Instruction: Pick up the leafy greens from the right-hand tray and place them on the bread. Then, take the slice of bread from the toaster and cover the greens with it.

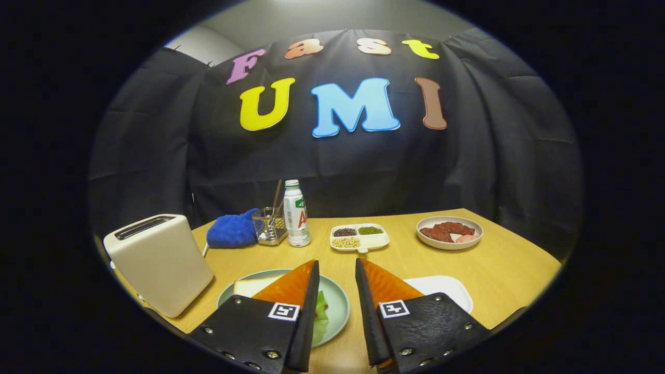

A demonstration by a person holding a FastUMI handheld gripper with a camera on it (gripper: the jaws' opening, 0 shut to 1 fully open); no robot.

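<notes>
A: What are the fingers doing?
B: I see my gripper [336, 267] with its 2 fingers apart and nothing between them, just bare wooden table [509, 270] in the gap

A: Where are the greens?
B: The leafy greens [320, 311] lie on the pale green plate [340, 301], peeking out beside the left finger. A slice of bread [249, 285] is on that same plate, partly hidden by the finger. The white tray [447, 288] is under the right finger

A: And the toaster?
B: The cream toaster [158, 259] stands left of the plate. I cannot tell if a slice sits in its slot

A: Anything beyond?
B: 1 blue mitt [232, 230], a wire holder [271, 228], a bottle [296, 214], a 3-part dish of beans [359, 238] and a bowl of meat [449, 232]
</notes>
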